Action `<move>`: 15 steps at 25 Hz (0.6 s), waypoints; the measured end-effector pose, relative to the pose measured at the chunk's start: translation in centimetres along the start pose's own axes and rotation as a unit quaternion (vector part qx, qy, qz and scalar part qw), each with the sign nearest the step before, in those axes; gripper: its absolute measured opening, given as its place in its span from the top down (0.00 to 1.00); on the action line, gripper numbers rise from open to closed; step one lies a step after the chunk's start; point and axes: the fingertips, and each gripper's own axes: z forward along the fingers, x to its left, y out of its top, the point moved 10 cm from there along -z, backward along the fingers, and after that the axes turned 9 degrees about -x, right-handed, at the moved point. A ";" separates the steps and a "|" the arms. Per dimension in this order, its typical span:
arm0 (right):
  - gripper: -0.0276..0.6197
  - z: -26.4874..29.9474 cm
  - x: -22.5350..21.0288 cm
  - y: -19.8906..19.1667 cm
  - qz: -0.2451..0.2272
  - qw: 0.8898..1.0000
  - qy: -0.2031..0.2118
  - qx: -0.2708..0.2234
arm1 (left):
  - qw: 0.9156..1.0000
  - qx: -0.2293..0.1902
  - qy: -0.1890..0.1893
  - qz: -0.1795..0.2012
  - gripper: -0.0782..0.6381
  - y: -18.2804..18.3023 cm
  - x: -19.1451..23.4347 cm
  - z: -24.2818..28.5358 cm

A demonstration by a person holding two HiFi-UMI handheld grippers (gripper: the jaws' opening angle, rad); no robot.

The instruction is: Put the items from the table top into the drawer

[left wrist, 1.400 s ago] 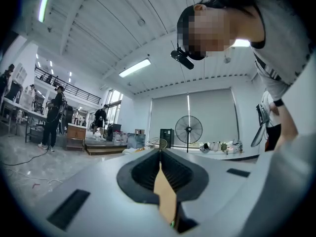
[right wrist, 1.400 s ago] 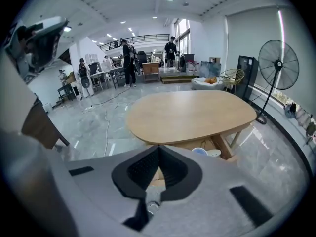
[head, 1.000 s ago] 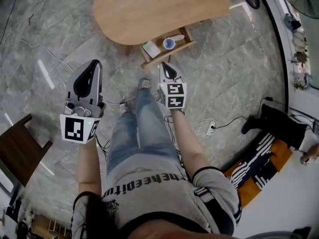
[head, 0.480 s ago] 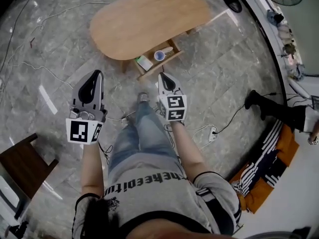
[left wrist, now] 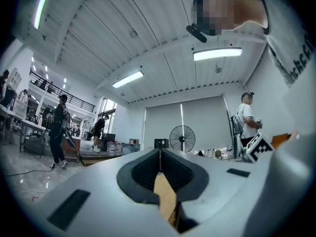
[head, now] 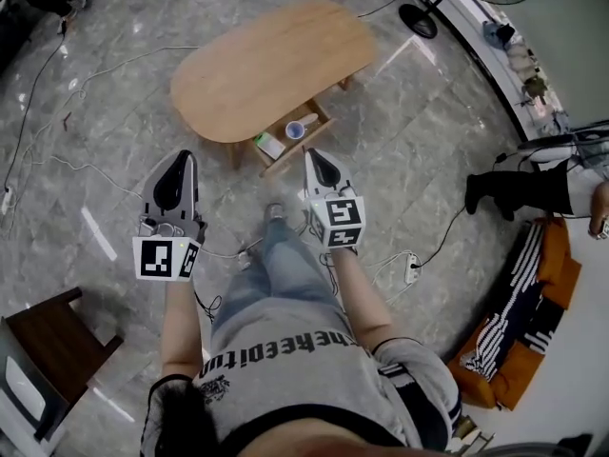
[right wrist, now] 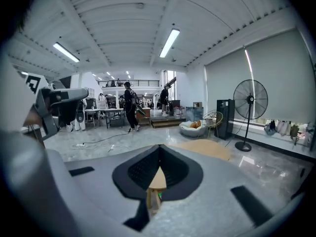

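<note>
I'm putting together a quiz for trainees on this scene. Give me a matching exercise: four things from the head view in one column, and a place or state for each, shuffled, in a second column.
Things:
1. cup
2. left tongs
3. dark brown stool
4. power strip

Places or states:
A. lower left corner of the head view
B. shut, nothing held
C. inside the open drawer
D. on the floor, at the end of a black cable

Pairs: 1-C; 2-B; 3-A; 4-D
</note>
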 end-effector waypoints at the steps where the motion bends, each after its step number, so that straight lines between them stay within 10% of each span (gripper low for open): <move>1: 0.97 -0.5 0.1 0.5 0.000 1.000 -0.003 -0.007 | 1.000 -0.003 -0.001 0.000 0.87 0.4 -0.1 -0.2; 15: 0.97 -7.2 2.0 5.9 -0.020 0.996 -0.036 -0.079 | 0.999 -0.037 -0.021 0.003 0.87 4.9 -1.4 -2.9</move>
